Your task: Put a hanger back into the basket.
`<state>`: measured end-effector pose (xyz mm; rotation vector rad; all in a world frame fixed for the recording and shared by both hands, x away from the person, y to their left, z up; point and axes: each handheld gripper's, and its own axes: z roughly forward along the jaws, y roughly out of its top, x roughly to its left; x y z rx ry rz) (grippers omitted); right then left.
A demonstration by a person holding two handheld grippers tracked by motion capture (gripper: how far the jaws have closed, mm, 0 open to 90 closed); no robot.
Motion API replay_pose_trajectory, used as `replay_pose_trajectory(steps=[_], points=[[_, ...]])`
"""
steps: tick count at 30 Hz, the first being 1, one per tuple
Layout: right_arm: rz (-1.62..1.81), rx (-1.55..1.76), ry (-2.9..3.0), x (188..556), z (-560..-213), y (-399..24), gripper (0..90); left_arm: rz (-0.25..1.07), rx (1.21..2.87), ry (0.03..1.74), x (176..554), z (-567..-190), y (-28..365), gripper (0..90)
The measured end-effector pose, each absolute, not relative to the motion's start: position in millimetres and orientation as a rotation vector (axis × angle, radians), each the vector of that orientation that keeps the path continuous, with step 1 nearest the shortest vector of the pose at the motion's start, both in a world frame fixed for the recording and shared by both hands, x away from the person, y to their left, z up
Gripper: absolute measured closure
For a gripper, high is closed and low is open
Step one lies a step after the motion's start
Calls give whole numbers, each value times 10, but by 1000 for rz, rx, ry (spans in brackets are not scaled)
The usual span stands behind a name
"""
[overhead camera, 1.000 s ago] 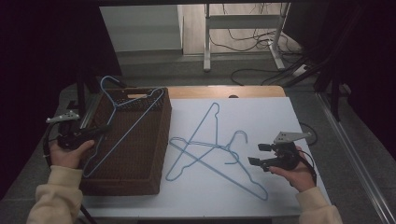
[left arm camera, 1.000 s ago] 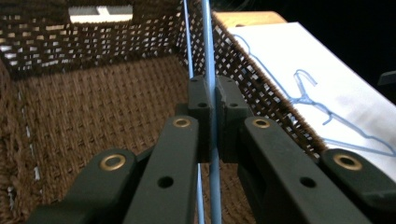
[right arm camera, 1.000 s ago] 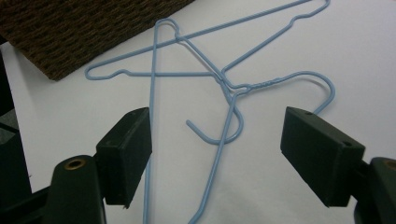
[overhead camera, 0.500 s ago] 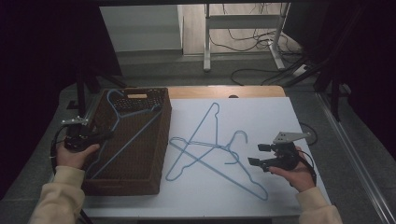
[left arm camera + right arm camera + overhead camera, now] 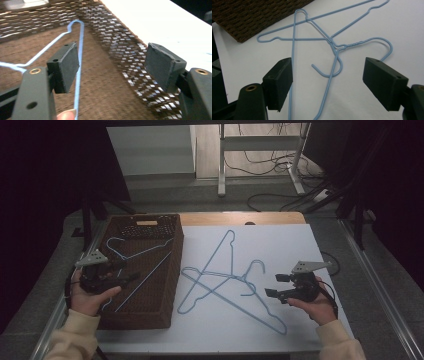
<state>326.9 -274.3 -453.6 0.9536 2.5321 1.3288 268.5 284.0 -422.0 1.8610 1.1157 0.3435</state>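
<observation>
A blue wire hanger (image 5: 150, 248) lies inside the brown wicker basket (image 5: 172, 270) at the table's left. My left gripper (image 5: 127, 270) hovers over the basket's near-left part. Its jaws have just been opening. In the left gripper view the left gripper (image 5: 112, 53) stands open, and the hanger's wire (image 5: 79, 62) runs beside the left pad without being pressed. Two more blue hangers (image 5: 232, 276) lie crossed on the white tabletop (image 5: 300, 245). My right gripper (image 5: 272, 285) is open just right of them. The right gripper (image 5: 328, 67) faces their hooks (image 5: 359, 42) with nothing between its jaws.
The basket's woven wall (image 5: 120, 37) rises between the left gripper and the white top. Past the table's far edge are a metal stand (image 5: 220, 170) and cables on the floor. A rail (image 5: 380, 295) runs along the table's right side.
The left hand brought the hanger from above the basket's far end down into it, drew back toward the near side, and its jaws opened, letting the wire go. The right hand stayed put.
</observation>
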Motion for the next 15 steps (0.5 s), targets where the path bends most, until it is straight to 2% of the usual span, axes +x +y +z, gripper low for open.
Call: replay_pose_trajectory(steps=[8,15], points=[[1229,994,2508,3229,-4542,-2693,235,292,1901,1020,2617,-4248,2453,228],[1202,1027,2477,3165,-4514,-2680,231,270,1930,980,2557,-4223,2330,219]])
